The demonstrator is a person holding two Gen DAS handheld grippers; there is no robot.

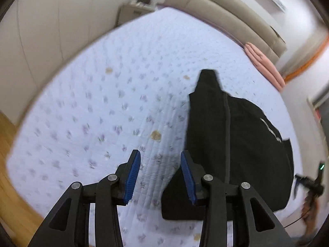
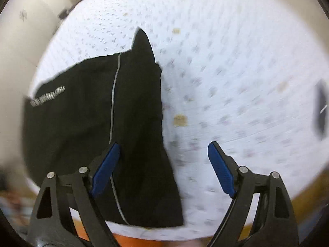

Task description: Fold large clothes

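Note:
A black garment with a thin grey stripe and white lettering lies folded on the pale flowered quilt of a bed. My left gripper hangs open above bare quilt just left of the garment's edge, with nothing between its blue pads. In the right wrist view the same black garment covers the left half of the quilt. My right gripper stands wide open over the garment's right edge. Its left pad is above the cloth and its right pad above quilt, neither pressing on anything.
A folded pink cloth lies at the far right of the bed by the beige headboard. A nightstand stands in the far corner. Wooden floor runs along the left. A dark blurred object sits at the right edge.

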